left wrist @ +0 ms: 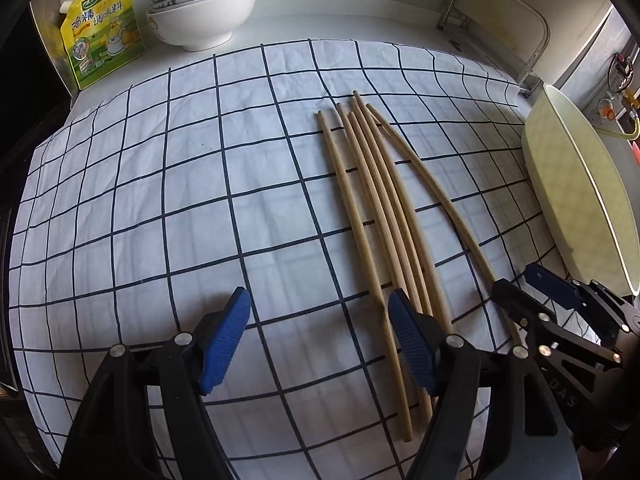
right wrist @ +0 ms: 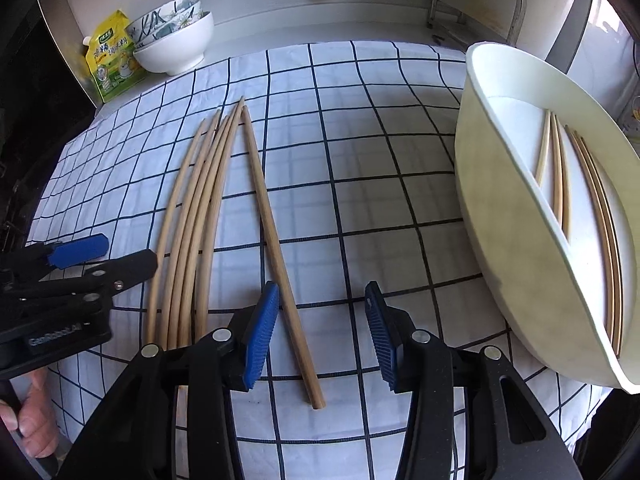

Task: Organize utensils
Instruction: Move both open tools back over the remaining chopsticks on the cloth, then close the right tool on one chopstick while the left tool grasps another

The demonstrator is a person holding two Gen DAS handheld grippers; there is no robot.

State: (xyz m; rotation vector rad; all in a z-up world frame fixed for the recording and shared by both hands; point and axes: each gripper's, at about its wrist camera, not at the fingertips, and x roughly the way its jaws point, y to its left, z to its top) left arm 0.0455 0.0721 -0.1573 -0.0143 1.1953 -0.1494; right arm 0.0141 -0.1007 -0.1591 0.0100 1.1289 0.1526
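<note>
Several wooden chopsticks (left wrist: 376, 200) lie side by side on the checked cloth (left wrist: 160, 184); in the right wrist view they form a bundle (right wrist: 192, 216) with one chopstick (right wrist: 276, 248) apart to its right. My left gripper (left wrist: 320, 344) is open and empty, its right finger over the bundle's near ends. My right gripper (right wrist: 322, 332) is open and empty, the lone chopstick running between its fingers near the left pad. The right gripper also shows in the left wrist view (left wrist: 532, 284). A cream oval tray (right wrist: 504, 216) at the right holds several chopsticks (right wrist: 560, 184).
Stacked bowls (left wrist: 200, 4) and a yellow seasoning pouch (left wrist: 102, 28) stand at the back left by the wall. A metal rack (left wrist: 500, 20) stands at the back right. The left gripper shows at the left edge of the right wrist view (right wrist: 88, 256).
</note>
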